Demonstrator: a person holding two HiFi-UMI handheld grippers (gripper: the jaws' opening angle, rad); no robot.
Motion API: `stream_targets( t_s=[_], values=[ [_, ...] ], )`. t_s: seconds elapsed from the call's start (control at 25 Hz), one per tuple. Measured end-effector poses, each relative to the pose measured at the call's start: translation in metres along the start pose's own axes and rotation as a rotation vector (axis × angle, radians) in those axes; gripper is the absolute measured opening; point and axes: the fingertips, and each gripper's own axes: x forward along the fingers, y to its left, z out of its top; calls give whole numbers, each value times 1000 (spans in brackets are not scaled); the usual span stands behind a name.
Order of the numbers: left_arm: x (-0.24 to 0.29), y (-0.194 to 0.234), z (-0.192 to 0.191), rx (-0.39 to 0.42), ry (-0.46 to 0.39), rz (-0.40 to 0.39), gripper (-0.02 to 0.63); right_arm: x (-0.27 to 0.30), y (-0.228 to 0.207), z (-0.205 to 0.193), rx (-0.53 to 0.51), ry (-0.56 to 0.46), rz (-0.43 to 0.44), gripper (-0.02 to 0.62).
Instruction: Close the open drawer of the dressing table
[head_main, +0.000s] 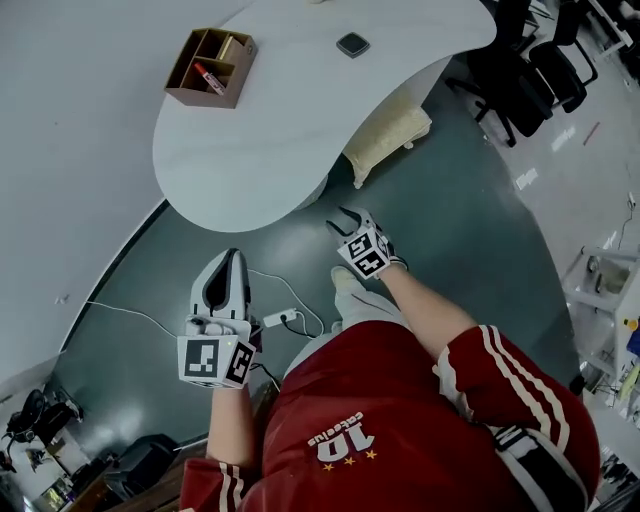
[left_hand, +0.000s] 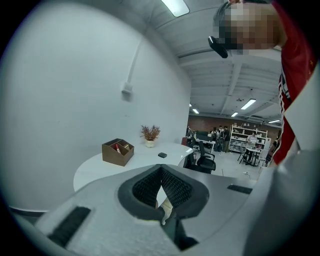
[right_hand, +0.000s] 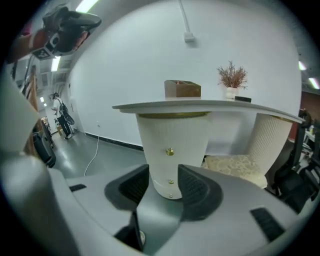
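In the right gripper view the dressing table's white ribbed pedestal stands under the white top. It carries small gold knobs one above another, and its drawer fronts look flush. My right gripper is open a short way in front of it, with nothing between the pads. From the head view the top hides the pedestal, and the right gripper hovers over the floor just off the table's edge. My left gripper is shut and empty, further back to the left; its pads meet at the tips.
A brown organizer box and a small dark object lie on the top, with a dried plant in a pot. A cream stool sits under the table edge. A cable and power strip lie on the floor, with office chairs beyond.
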Motion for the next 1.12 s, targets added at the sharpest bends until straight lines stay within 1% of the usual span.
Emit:
stream_targets(
  t_s=[0.16, 0.28, 0.36, 0.48, 0.56, 0.64, 0.76, 0.92, 1.12],
  values=[
    [-25, 6, -6, 1, -37, -5, 5, -48, 22, 1, -20, -8, -8, 183],
    [-46, 10, -1, -8, -81, 13, 5, -83, 37, 5, -54, -14, -3, 183],
    [-62, 8, 6, -1, -107, 21, 5, -106, 43, 13, -70, -31, -17, 183],
    [-90, 0, 15, 18, -138, 11, 5, -140, 54, 26, -74, -50, -51, 176],
    [-110, -6, 22, -4, -172, -2, 5, -162, 61, 42, -84, -69, -65, 172],
    [-130, -11, 26, -20, -197, -7, 5, -184, 69, 60, -87, -106, -78, 172],
    [-164, -19, 28, -19, -211, 2, 5, -221, 81, 93, -71, -198, -116, 164],
    [-208, -21, 41, -96, -267, -1, 5, -262, 93, 127, -40, -295, -144, 163],
    [-255, -26, 61, -50, -312, 30, 5, -311, 113, 181, 7, -434, -168, 160]
  ],
)
